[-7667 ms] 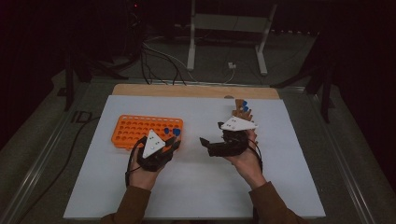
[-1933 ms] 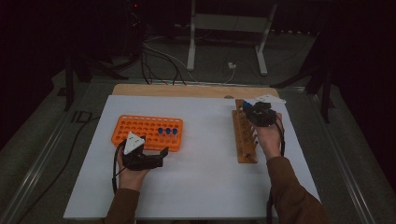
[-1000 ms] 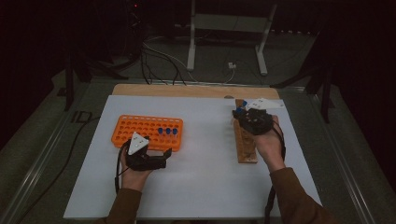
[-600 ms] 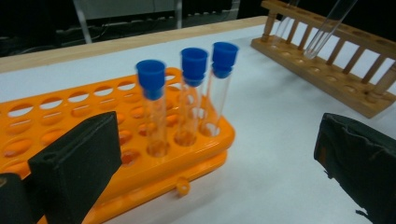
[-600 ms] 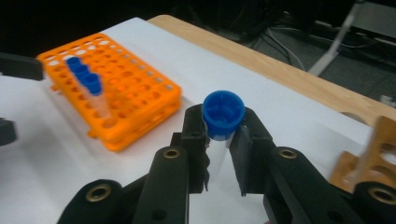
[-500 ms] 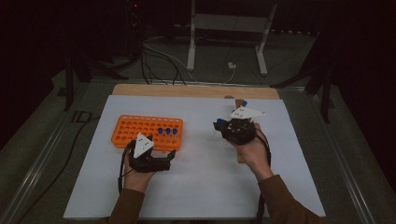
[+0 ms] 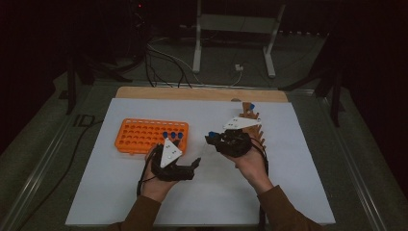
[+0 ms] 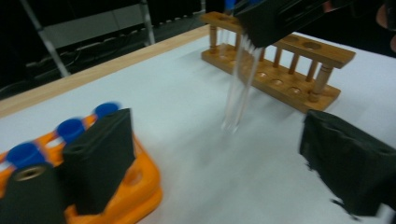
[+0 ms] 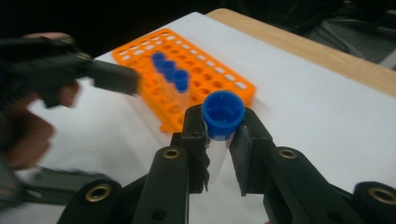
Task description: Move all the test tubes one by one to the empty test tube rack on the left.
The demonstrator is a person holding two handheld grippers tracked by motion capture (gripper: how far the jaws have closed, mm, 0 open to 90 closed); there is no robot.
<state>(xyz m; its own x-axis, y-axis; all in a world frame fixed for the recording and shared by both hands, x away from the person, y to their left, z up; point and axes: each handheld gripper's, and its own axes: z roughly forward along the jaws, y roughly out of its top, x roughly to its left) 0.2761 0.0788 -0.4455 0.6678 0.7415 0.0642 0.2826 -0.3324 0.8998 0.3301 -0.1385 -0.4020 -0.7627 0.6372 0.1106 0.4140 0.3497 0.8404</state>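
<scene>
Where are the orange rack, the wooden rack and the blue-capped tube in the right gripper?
Orange rack [image 7: 139, 137]: high view, on its holed top.
Wooden rack [image 8: 322, 50]: left gripper view, on its top rail.
Blue-capped tube [image 9: 223, 112]: right gripper view, on its blue cap.

My sleeves [image 7: 144, 214] are brown, and each of my grippers, left gripper [image 7: 185, 166] and right gripper [image 7: 214, 138], is matte black with blocky square-ended jaws, brass-ringed screw holes just behind the fingers [image 9: 196, 123], a pale grey three-cornered plate on top, and a black cable [image 7: 141, 174] trailing back past the wrist.
</scene>
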